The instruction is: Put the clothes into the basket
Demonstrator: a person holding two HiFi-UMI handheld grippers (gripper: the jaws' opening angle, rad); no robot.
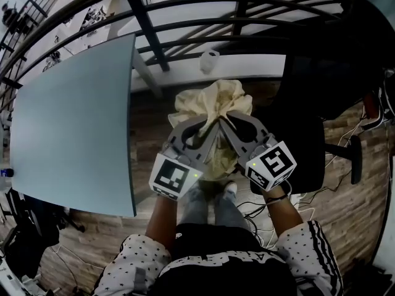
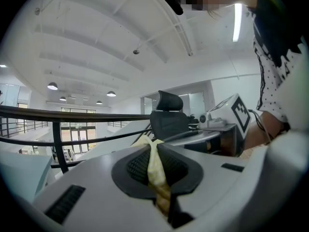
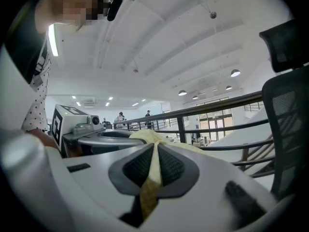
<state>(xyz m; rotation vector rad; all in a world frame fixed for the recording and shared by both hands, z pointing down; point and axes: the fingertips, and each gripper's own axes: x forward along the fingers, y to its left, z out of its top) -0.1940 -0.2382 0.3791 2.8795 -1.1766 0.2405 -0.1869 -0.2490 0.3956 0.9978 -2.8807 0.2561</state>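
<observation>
Wood-plank flooring (image 1: 147, 134) runs under everything in the head view, with loose cables (image 1: 258, 211) lying on it near the person's feet. Closest in, two dotted sleeves (image 1: 133, 261) reach forward to the left gripper (image 1: 210, 125) and the right gripper (image 1: 227, 118), held side by side with their tips almost meeting and their marker cubes facing up. Each gripper view shows its fingers (image 2: 137, 166) (image 3: 172, 166) pressed together on a thin fold of pale yellow cloth (image 1: 213, 97), which runs up between the dark ribbed pads as a narrow strip (image 2: 157, 170) (image 3: 153, 170). Beyond the tips the cloth bunches into a crumpled mass hanging above the floor, between the tabletop (image 1: 74, 122) on the left of the head view and a black office chair (image 1: 305, 147) on its right. The tabletop is pale blue-grey, and its near edge stands just beside the left gripper's cube (image 1: 174, 176). Farther off, a small white cylinder-like object (image 1: 210, 60), too small to identify, sits on a light strip of floor, and a black railing (image 1: 185, 23) curves across behind it. No basket shows in any view.
</observation>
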